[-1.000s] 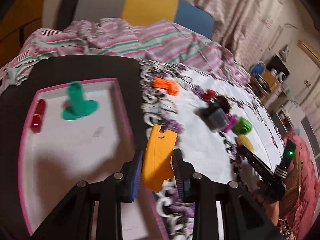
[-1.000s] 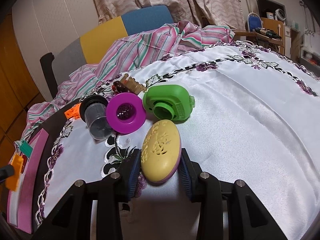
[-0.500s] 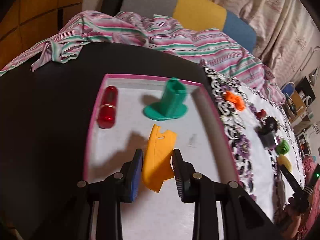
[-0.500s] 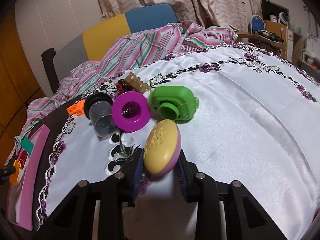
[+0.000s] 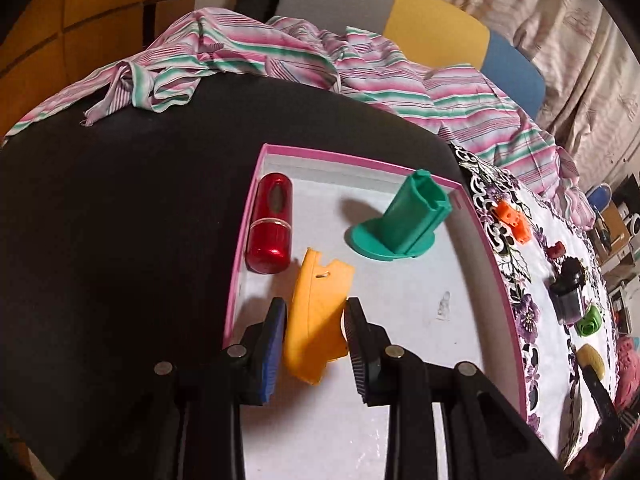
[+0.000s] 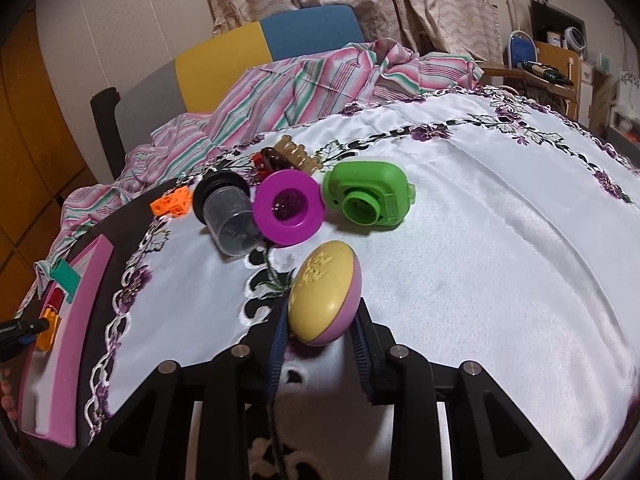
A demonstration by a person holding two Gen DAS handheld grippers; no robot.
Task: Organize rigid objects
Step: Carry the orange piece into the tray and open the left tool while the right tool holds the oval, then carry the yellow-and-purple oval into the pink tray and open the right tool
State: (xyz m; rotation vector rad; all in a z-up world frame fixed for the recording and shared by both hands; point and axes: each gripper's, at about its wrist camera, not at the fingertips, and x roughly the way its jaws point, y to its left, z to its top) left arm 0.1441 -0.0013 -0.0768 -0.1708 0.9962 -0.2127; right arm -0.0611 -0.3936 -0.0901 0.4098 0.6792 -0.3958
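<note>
My left gripper [image 5: 316, 316] is shut on a flat orange plastic piece [image 5: 314, 316] and holds it low over the pink-rimmed white tray [image 5: 360, 160]. In the tray lie a red capsule-shaped case [image 5: 269, 229] and a teal stand [image 5: 404, 220]. My right gripper [image 6: 320, 320] is shut on a yellow and lilac egg-shaped case [image 6: 324, 292], held just above the white embroidered tablecloth [image 6: 500, 264]. Behind it lie a green round-nosed box [image 6: 368, 196], a purple ring-shaped lid [image 6: 288, 212], a clear cup with a black rim [image 6: 228, 212], an orange block [image 6: 172, 204] and a brown comb-like piece [image 6: 296, 156].
A striped pink and green cloth [image 5: 280, 60] is draped over the table's far edge, before a grey, yellow and blue chair back [image 5: 400, 20]. The tray sits on the bare black table [image 5: 120, 220]. It appears at the left in the right wrist view [image 6: 80, 288].
My left gripper carried the orange piece from the tablecloth edge leftward over the tray and lowered it. My right gripper closed on the egg-shaped case and lifted it slightly.
</note>
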